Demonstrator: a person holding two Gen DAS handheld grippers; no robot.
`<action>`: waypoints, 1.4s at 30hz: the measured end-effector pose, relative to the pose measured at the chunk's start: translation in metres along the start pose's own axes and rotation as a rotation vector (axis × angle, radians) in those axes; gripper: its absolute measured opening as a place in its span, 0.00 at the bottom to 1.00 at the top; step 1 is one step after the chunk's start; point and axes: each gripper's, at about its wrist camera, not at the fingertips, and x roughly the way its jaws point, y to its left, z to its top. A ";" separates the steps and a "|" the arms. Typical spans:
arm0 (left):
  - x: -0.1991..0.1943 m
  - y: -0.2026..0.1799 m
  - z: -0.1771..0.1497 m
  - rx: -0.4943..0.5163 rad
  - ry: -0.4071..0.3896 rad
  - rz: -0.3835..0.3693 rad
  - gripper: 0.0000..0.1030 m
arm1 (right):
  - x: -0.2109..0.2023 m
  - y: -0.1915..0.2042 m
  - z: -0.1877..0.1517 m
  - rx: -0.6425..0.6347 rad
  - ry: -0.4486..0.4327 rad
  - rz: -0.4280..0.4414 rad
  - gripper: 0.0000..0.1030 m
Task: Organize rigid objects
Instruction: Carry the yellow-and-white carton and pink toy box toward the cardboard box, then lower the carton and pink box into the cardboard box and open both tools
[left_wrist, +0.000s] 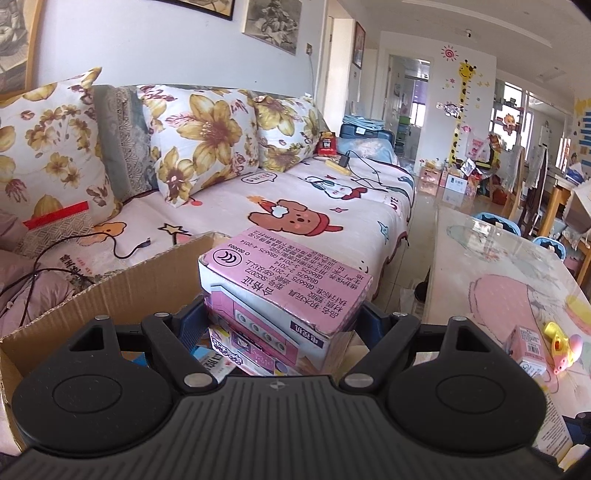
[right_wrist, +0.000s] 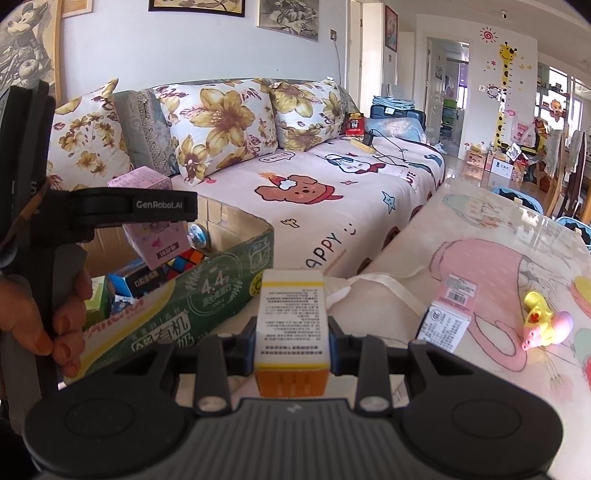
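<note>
On my left, the open cardboard carton (right_wrist: 207, 295) holds a puzzle cube (right_wrist: 184, 260), a dark blue box (right_wrist: 146, 282) and other packets. My left gripper (left_wrist: 284, 314) clamps a pink toy box (left_wrist: 284, 284) with printed text, hanging just over the carton. My right gripper (right_wrist: 291, 341) grips a white-and-orange box (right_wrist: 291, 328) above the table (right_wrist: 480, 229), where a second pink box (right_wrist: 448, 314) and a yellow toy (right_wrist: 545, 323) lie.

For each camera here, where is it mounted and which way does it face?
Left wrist: on the left tool, over the open cardboard carton, gripping a pink printed box; sofa beyond.
Right wrist: on the right tool, gripping a white-and-orange box; a hand shows left.
Shared: carton, pink box, floral-cushioned sofa.
</note>
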 end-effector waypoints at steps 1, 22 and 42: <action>-0.001 -0.001 0.000 -0.005 -0.001 0.004 0.98 | 0.001 0.002 0.002 -0.003 -0.002 0.003 0.33; 0.010 0.059 0.017 -0.176 0.007 0.105 0.98 | 0.022 0.054 0.050 0.105 -0.034 0.272 0.33; 0.014 0.074 0.016 -0.113 0.036 0.095 0.99 | 0.053 0.134 0.028 -0.066 0.144 0.445 0.58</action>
